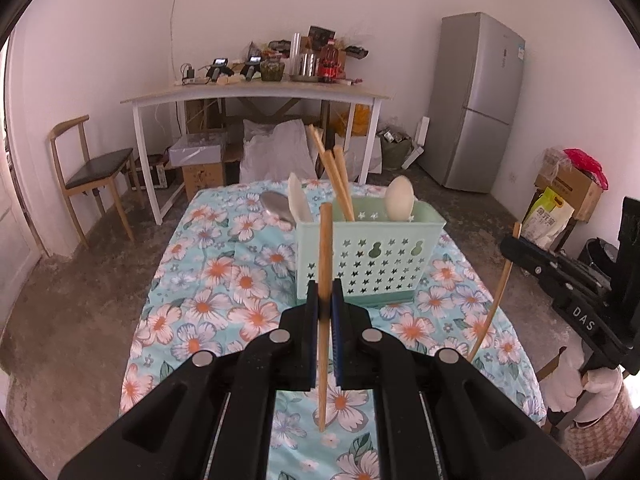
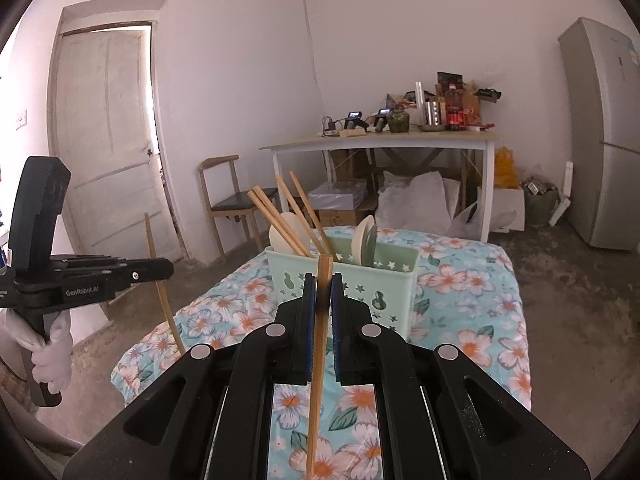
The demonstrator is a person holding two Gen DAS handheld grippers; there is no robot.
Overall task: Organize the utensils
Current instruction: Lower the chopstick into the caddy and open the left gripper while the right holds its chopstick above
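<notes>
While the left gripper (image 1: pixel 324 286) pinches one chopstick (image 1: pixel 324 280), the right gripper (image 2: pixel 322 280) pinches another chopstick (image 2: pixel 320 320) near the green utensil basket (image 1: pixel 372 256).

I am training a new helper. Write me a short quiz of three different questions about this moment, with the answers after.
1. True or false: each hand-held gripper is shut on a wooden chopstick.
2. Which thing stands in the green utensil holder? A) a fork B) a white spoon C) a knife
3. Fill in: the holder stands on a cloth with a ____ pattern.

Key:
1. True. The left hand-held gripper clamps one chopstick, and the right hand-held gripper clamps another chopstick.
2. B, the white spoon, beside several chopsticks.
3. Floral; see the tablecloth.
</notes>
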